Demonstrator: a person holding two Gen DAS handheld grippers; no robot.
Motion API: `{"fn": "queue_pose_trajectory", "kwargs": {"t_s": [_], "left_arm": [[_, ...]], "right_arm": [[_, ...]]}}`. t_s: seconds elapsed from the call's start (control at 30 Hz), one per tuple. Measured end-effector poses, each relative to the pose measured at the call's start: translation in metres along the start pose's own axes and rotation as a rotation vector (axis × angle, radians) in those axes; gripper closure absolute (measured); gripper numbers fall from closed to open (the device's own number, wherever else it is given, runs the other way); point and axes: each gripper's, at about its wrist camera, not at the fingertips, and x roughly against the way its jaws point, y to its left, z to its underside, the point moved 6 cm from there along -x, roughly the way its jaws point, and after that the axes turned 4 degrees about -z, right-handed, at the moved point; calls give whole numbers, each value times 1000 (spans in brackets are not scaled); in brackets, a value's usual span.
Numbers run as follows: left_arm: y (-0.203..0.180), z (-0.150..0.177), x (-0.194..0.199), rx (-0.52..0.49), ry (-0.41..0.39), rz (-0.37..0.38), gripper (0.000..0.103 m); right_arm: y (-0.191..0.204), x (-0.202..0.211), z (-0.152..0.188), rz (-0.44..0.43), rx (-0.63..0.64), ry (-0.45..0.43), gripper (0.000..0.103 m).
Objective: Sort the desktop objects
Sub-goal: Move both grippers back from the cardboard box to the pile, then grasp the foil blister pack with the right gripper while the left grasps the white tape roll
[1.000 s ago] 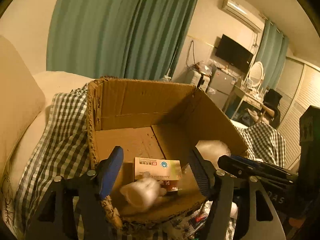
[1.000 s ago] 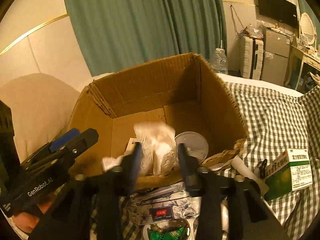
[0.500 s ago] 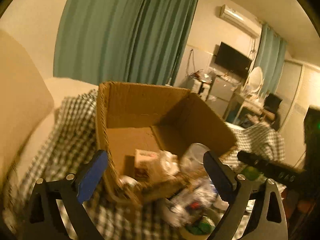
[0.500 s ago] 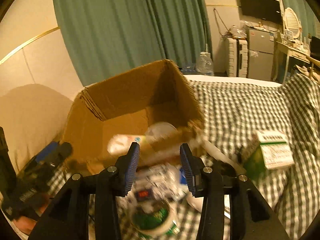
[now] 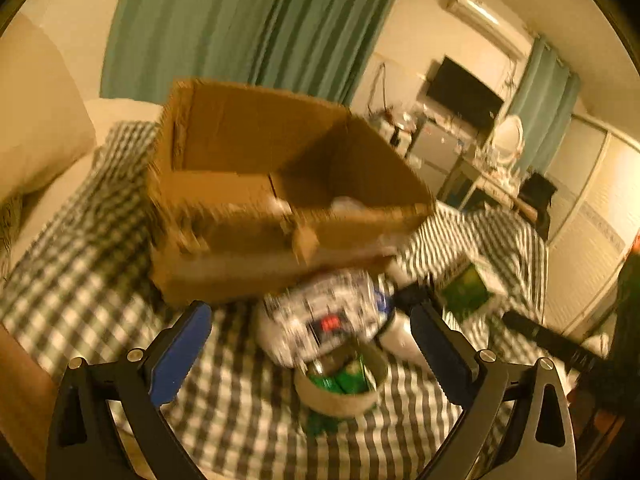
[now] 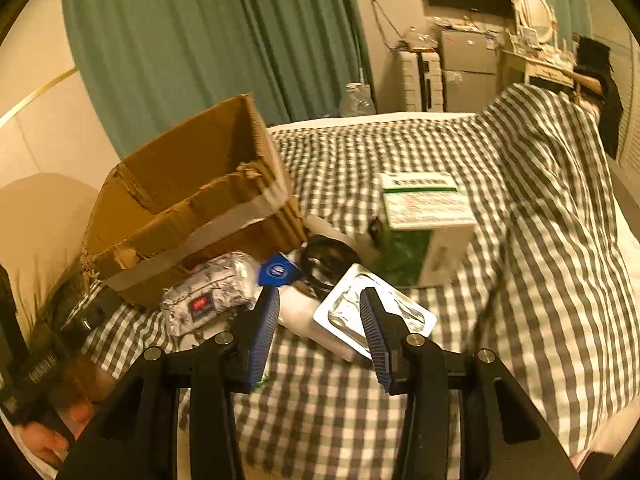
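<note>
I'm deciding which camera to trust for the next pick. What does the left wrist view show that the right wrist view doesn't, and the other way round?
Only the left wrist view: the round tub holding green packets, and the inside of the cardboard box.

Only the right wrist view: the foil blister tray, the blue cap, and a hand at the lower left.

Both: the cardboard box, the patterned pouch with its red label, the green-and-white carton and the checked cloth.

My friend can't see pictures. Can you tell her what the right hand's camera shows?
The right gripper, open and empty, hangs above a flat silvery packet on a checked blanket. Beside it lie a crinkly patterned pack and a green-and-white box, in front of an open cardboard box.
</note>
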Motion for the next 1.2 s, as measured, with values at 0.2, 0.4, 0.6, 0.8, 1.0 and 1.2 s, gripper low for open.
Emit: {"fn": "queue_pose_trajectory", "kwargs": {"t_s": [0.2,0.4,0.6,0.8,1.0,1.2], "left_arm": [[-33,33,-16,-104,68,23,1],[-50,51,-41,-187,115,31,1],[-44,70,-74,-201,171,27,1],[-42,72,-84,-238,168,28,21],[-39,66,-76,-213,152,54,21],[-38,56,-58,-186,118,84,21]], "right_arm": [[-14,-3,13,-51,-79,30,61],[-19,-6,16,-67,-97,40,61],[-29,-17,19,-48,-123,76,60],[-32,-31,21,-10,-113,116,56],[-22,-50,23,51,8,176,34],[-24,-86,23,83,92,297,30]]}}
